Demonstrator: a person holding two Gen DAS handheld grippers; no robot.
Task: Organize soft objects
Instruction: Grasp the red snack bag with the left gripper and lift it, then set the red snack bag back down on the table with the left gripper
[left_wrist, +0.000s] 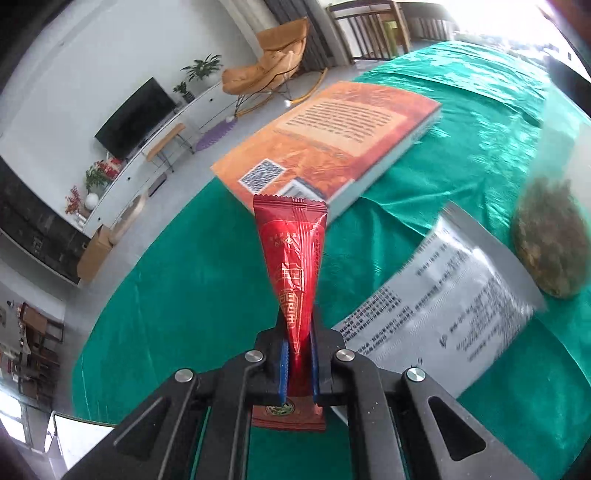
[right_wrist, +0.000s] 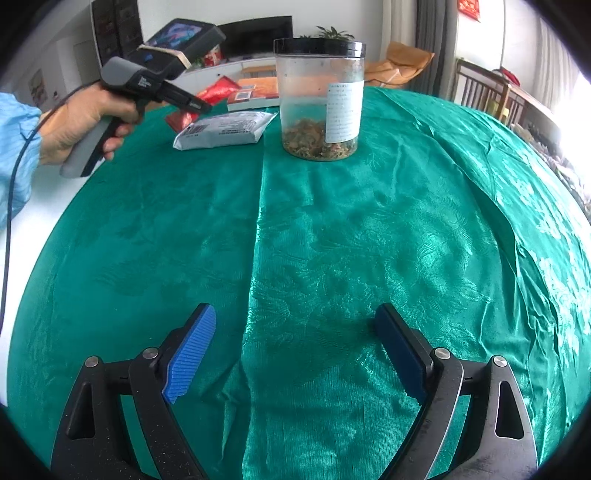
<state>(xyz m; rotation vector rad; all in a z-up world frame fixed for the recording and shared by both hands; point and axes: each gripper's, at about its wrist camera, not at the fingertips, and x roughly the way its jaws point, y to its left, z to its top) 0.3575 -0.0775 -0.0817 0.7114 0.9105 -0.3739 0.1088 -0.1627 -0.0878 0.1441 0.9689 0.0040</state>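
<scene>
Nearest the left wrist lens, the left tool (left_wrist: 297, 365) is clamped on a red sachet (left_wrist: 295, 266), its blue pads pinching the packet near its lower end so that the long serrated end stands up toward 12 o'clock. The sachet is clear of the green cloth (left_wrist: 177, 280) on the worktop. An orange book (left_wrist: 332, 140) lies at 12 o'clock, a white pouch (left_wrist: 443, 306) at 3 o'clock and a clear jar (left_wrist: 550, 251) beyond it.

In the right wrist view the right tool (right_wrist: 295, 350) hangs wide apart and empty over bare cloth, with the jar at 12 o'clock and the white pouch at 11 o'clock.

The step in hand looks like the pick-up of the sachet. The next move likely calls for carrying it to wherever the soft packets are gathered, perhaps beside the pouch, and releasing it flat, keeping the limp wrapper from slipping.
</scene>
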